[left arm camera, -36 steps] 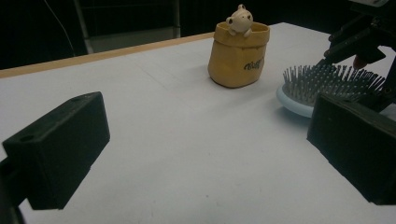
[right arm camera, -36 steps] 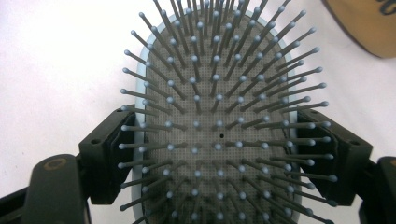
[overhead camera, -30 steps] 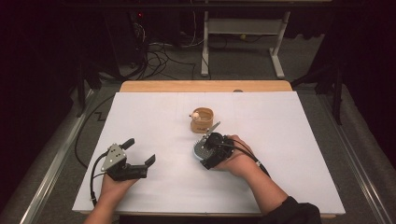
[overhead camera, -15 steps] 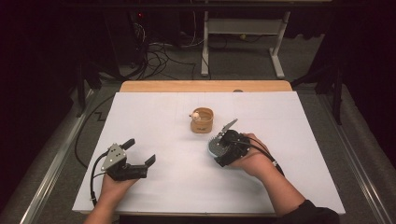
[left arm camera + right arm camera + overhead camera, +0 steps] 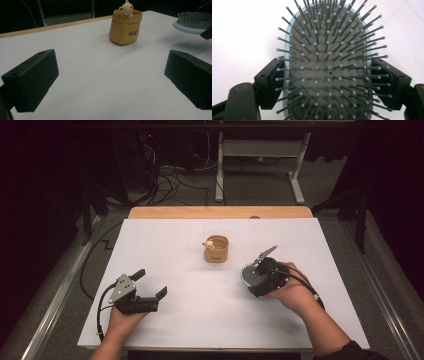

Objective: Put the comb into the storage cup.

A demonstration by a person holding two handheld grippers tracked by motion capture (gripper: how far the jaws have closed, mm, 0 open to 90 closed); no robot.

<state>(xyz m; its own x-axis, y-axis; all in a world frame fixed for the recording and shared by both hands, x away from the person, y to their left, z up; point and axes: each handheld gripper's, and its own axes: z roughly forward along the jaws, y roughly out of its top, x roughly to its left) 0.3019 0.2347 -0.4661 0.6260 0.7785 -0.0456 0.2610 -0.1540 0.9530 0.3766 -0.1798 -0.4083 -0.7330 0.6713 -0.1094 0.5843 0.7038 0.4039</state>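
My right gripper (image 5: 261, 279) clamped on hairbrush (image 5: 329, 65) – just carried it off right of pot (image 5: 216, 249), lifted off table (image 5: 200, 320). Brush in transit, not yet placed. Left gripper (image 5: 150, 285) resting, jaws apart, empty.

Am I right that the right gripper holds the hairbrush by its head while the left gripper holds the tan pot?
Not quite. The left gripper is open and holds nothing; the tan pot stands apart on the table, as the left gripper view shows. The right gripper does clamp the hairbrush head.

Pale-blue hairbrush (image 5: 329, 72) with grey bristles, tan pouch (image 5: 216, 249), cream bear figure (image 5: 126, 8), white table cover (image 5: 200, 320).
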